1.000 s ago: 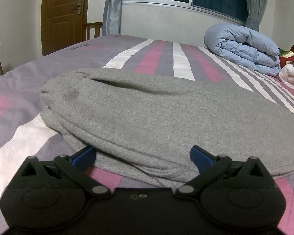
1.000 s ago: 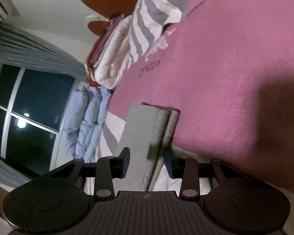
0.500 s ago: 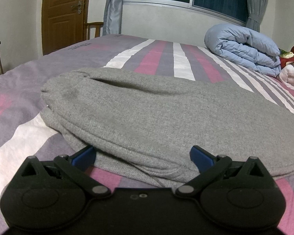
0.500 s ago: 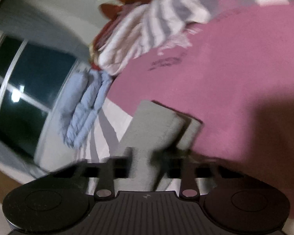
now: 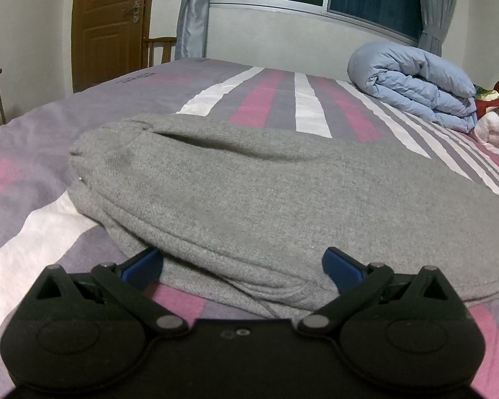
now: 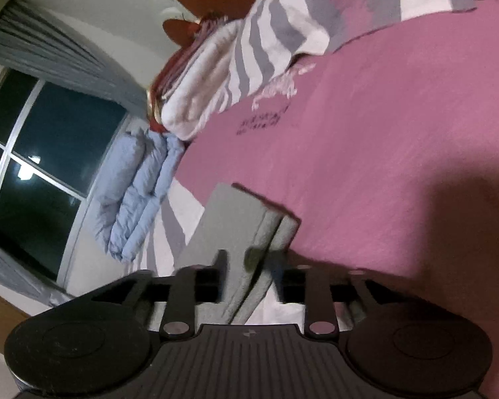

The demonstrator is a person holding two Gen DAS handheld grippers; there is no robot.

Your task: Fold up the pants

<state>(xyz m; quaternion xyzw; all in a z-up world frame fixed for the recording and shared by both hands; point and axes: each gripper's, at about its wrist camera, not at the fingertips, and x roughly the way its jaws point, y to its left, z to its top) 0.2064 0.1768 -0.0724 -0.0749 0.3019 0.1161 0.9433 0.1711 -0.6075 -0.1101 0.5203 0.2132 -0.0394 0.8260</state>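
Grey pants lie flat on the striped bed. In the left wrist view my left gripper stands open at their near edge. Its blue pads sit wide apart on either side of the folded cloth and do not press it. The right wrist view is rolled sideways and shows the hem end of the pant legs on the pink sheet. The cloth runs back between the fingers of my right gripper. Its jaws are opening, and one finger is blurred.
A rolled blue duvet lies at the far right of the bed under the window; it shows in the right view too, blue duvet. Striped pillows and blankets are piled by the headboard. A door and wooden chairs stand beyond the bed.
The right gripper has swung and rolled a little, so the pant-leg end now sits lower in its view. The left view is unchanged.
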